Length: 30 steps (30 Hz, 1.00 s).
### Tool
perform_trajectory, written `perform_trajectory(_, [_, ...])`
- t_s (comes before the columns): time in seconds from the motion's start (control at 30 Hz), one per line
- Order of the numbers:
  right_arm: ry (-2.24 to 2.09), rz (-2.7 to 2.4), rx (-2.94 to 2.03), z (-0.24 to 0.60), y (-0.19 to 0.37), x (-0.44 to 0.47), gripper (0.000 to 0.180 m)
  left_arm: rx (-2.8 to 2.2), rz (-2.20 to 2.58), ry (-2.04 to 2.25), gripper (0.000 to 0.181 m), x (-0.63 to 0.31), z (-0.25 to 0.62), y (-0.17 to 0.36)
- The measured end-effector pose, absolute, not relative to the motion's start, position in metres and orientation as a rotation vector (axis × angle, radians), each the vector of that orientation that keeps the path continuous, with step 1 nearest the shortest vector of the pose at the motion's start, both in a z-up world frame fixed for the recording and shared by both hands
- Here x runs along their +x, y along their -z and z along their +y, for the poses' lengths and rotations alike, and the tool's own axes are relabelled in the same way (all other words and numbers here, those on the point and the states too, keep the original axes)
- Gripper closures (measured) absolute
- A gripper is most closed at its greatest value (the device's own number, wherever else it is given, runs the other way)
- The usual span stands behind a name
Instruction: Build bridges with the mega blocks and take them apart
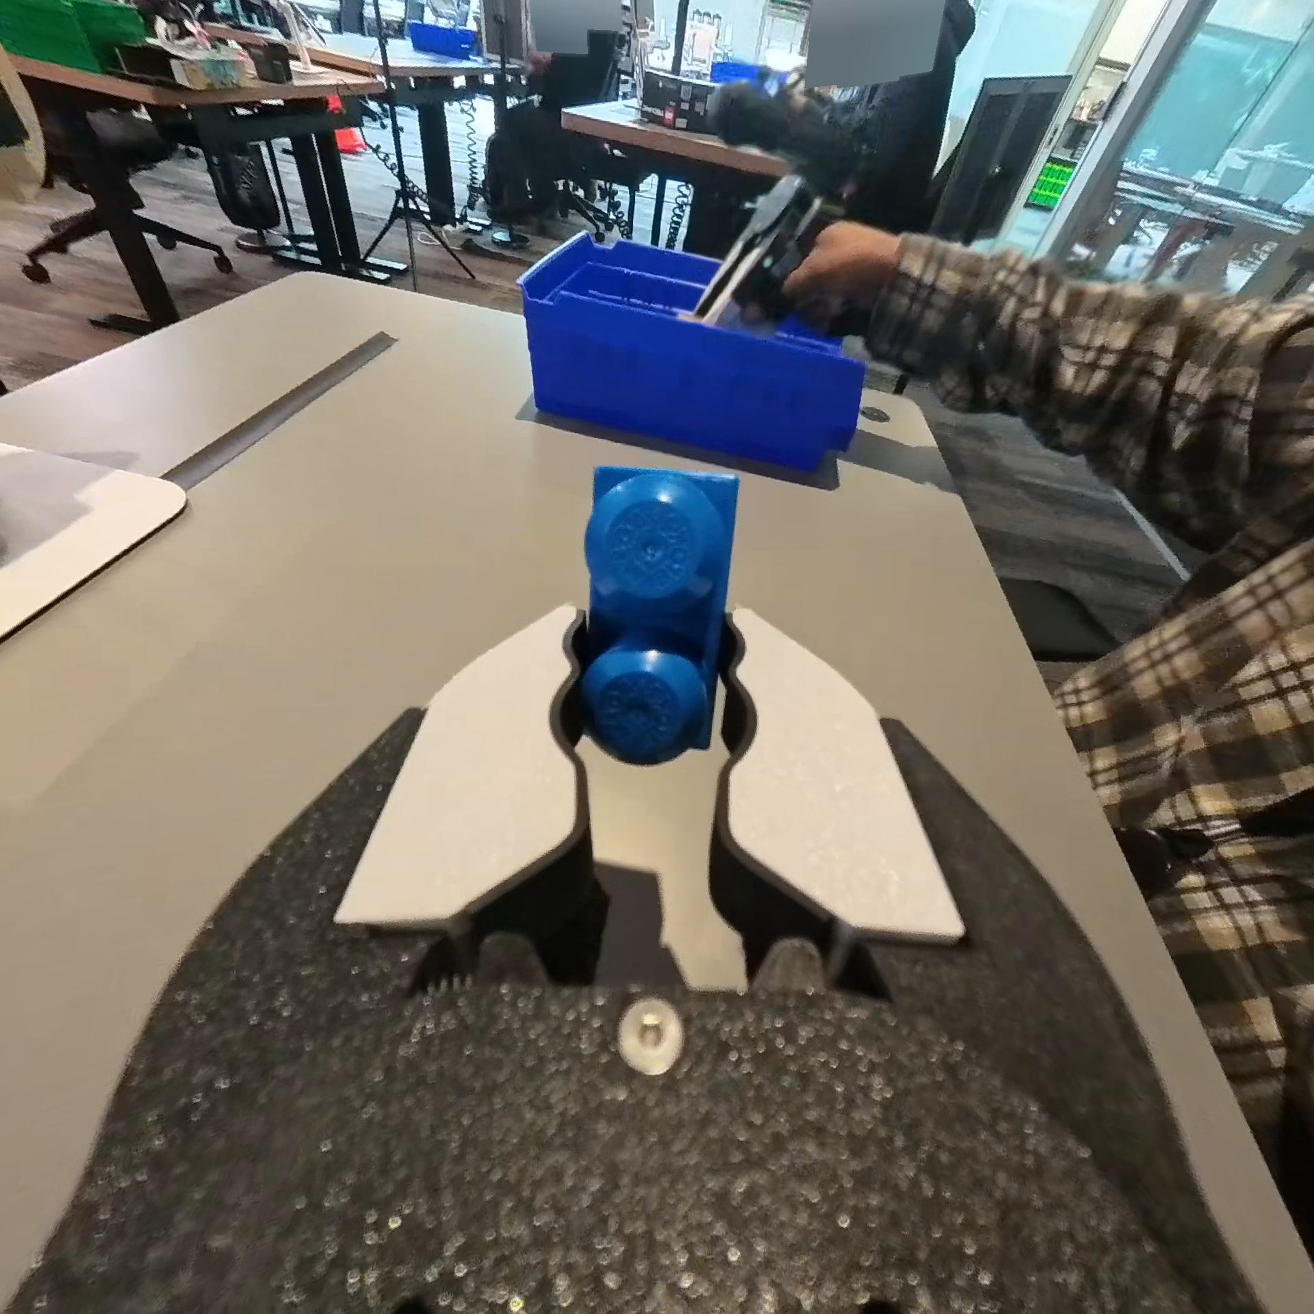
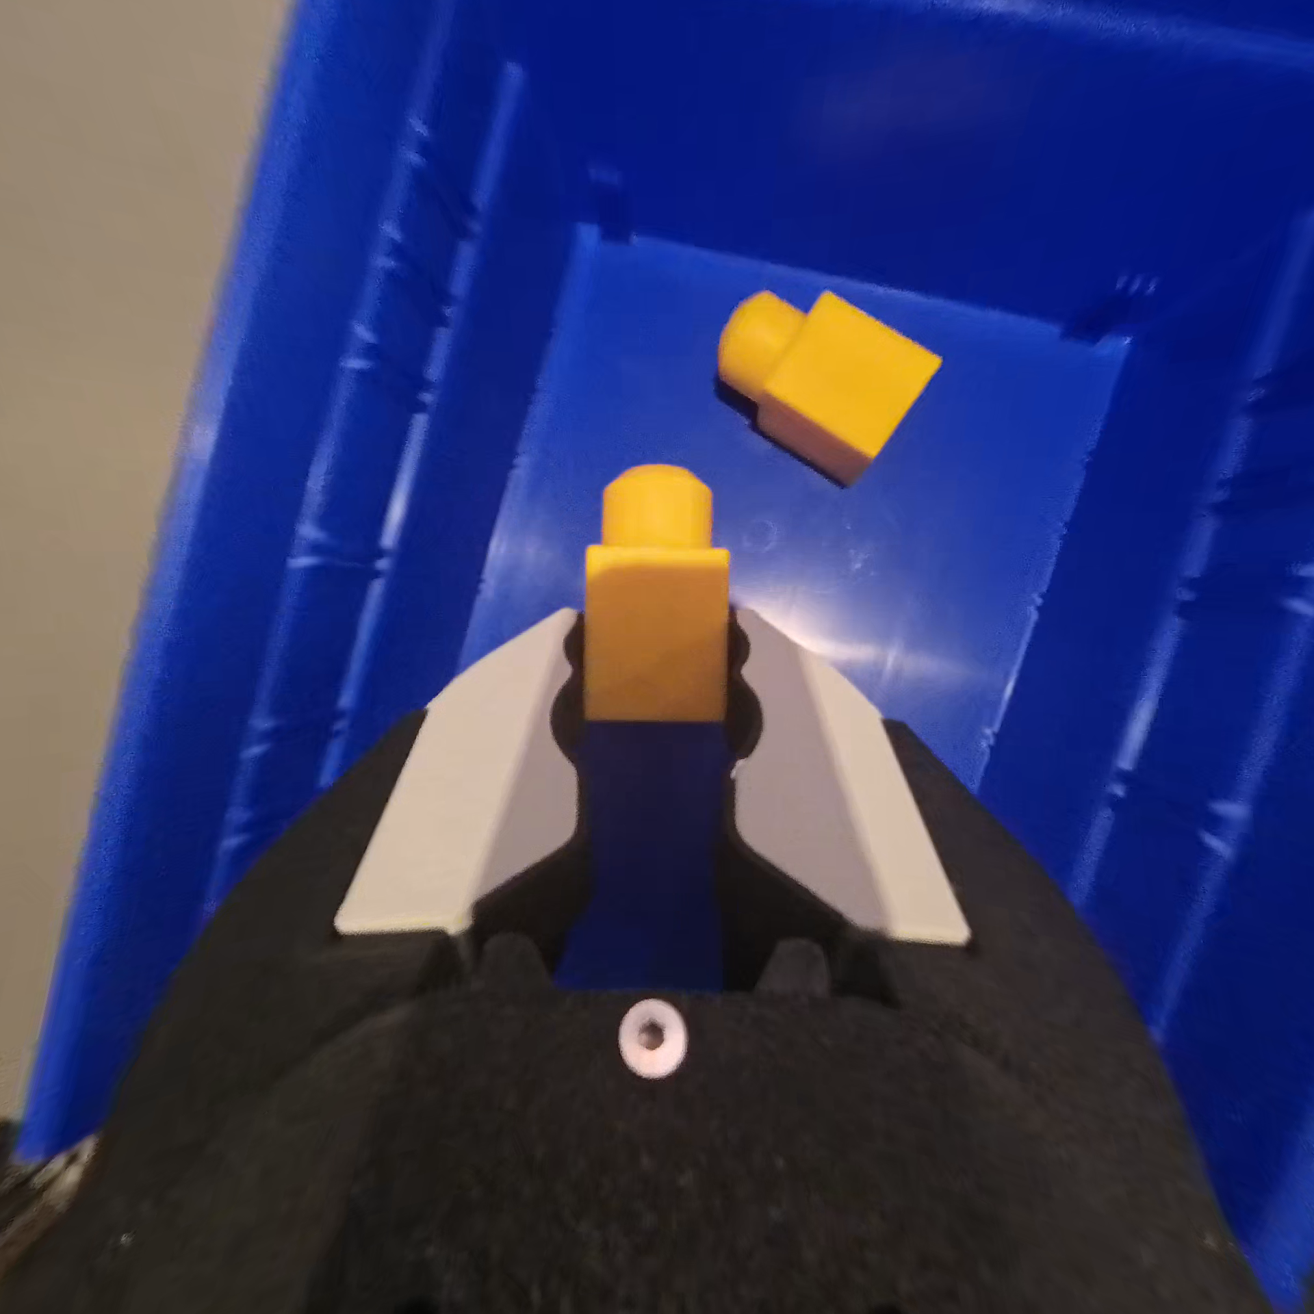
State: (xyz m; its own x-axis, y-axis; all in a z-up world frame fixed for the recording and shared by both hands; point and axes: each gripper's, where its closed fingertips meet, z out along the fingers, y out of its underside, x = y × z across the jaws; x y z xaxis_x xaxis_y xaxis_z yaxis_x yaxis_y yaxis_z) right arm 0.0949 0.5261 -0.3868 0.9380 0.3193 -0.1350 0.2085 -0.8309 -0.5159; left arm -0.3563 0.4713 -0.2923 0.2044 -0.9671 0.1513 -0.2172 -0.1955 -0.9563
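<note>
My left gripper (image 1: 654, 633) is shut on a blue two-stud block (image 1: 658, 611), studs facing the camera, held over the grey table (image 1: 355, 604). My right gripper (image 2: 658, 626) is shut on a yellow one-stud block (image 2: 658, 626) inside the blue bin (image 2: 818, 142), stud pointing away from me. A second yellow one-stud block (image 2: 832, 387) lies on its side on the bin floor, beyond and to the right of the held one. In the left wrist view the right gripper (image 1: 746, 277) reaches down into the blue bin (image 1: 682, 377) at the far side of the table.
A white board (image 1: 78, 526) lies at the table's left edge. A dark slot (image 1: 284, 405) runs across the table's far left. A person's plaid sleeve (image 1: 1138, 398) reaches in over the right edge. Desks, chairs and seated people stand beyond. Spacing between my two grippers at the tips: around 45 cm.
</note>
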Motion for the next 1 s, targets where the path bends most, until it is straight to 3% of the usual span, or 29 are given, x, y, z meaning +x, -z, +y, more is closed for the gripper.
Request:
perform_trajectory(0.1, [-0.313,-0.355,-2.584,0.535,0.407,0.096,0.142,-1.614,1.156,1.077,0.145,-0.356,0.471,0.297])
perform_trajectory(0.23, [-0.250,-0.381,-2.535,0.538,0.389,0.105,0.115,-1.629,1.167,1.075,0.145,-0.356,0.472,0.300])
perform_trajectory(0.37, [-0.237,-0.483,-2.274,0.538,0.297,0.081,0.119,-1.653,1.189,1.059,0.146,-0.355,0.472,0.306])
perform_trajectory(0.47, [-0.377,-0.765,-1.998,0.516,0.230,-0.010,0.123,-1.671,1.217,1.048,0.146,-0.352,0.469,0.311])
perform_trajectory(0.53, [-0.533,-0.992,-1.869,0.491,0.217,-0.087,0.123,-1.682,1.246,1.035,0.146,-0.347,0.467,0.315])
perform_trajectory(0.73, [-0.822,-1.449,-1.697,0.451,0.263,-0.254,0.121,-1.705,1.336,0.980,0.145,-0.335,0.458,0.327])
perform_trajectory(1.0, [-0.913,-1.624,-1.726,0.458,0.310,-0.312,0.130,-1.709,1.374,0.992,0.145,-0.329,0.453,0.332])
